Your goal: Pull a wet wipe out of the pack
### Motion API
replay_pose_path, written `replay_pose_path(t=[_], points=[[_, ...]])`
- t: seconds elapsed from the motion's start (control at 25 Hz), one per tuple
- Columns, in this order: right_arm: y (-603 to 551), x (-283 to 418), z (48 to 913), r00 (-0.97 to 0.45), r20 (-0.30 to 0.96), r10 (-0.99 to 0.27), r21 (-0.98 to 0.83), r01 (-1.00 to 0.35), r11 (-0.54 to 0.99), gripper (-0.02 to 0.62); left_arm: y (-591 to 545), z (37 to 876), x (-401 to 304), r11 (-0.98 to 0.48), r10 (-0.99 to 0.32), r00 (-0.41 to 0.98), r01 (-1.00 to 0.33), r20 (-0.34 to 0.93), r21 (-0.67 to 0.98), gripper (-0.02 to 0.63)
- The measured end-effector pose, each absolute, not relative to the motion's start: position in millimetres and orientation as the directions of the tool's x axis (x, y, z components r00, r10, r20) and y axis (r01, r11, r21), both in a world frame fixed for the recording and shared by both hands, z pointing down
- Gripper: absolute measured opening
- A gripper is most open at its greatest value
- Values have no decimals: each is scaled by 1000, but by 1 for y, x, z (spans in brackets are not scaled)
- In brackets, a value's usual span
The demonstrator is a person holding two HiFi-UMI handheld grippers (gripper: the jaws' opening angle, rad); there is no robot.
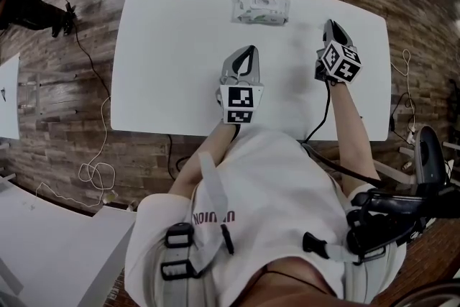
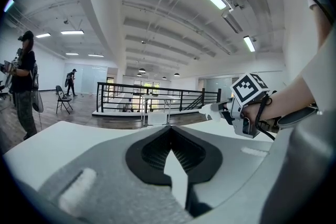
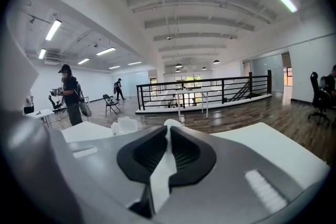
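Note:
The wet wipe pack (image 1: 260, 8) lies at the far middle of the white table (image 1: 172, 54). My left gripper (image 1: 249, 52) rests on the table short of the pack, shut and empty; past its tips (image 2: 169, 128) the pack (image 2: 157, 117) shows as a pale block. My right gripper (image 1: 331, 26) is to the right of the pack and apart from it. Its jaws (image 3: 169, 132) are shut on a thin white wet wipe (image 3: 171, 123) that pokes out above the tips. In the left gripper view the right gripper (image 2: 214, 109) carries that white bit at its front. The pack (image 3: 124, 126) sits at the right gripper view's left.
Cables (image 1: 93, 169) trail on the wooden floor left of the table, and a chair (image 1: 428, 154) stands at the right. A second white table (image 1: 8, 93) is at the far left. A person (image 3: 71, 94) and a railing (image 3: 210, 92) stand far behind.

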State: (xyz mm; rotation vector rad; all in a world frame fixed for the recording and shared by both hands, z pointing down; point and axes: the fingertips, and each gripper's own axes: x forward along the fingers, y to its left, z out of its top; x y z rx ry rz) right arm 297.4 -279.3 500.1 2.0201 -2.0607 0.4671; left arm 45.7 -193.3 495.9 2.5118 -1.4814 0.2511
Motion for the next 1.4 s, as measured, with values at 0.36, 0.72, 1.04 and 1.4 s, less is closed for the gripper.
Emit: replay_pose_path(t=[0.36,0.72,1.04,1.4], points=[[-242,314,563,15,497,-868,-61,-997,-53,21,-193,500,45,-461,-843,470,-882,263,97,3],[-220,312,614,18,607,-795,-79,-993,-83,21,-195,503,42,-456,-843,463,-885,276,92,3],[-205,303,642,-33,682,-730,-137,-987,-84,46,-195,504,39,-453,-845,459,-887,274,90,3],[-193,302,650,-71,716,-694,-167,-983,-71,130,-194,503,42,-455,-845,461,-886,273,89,3]])
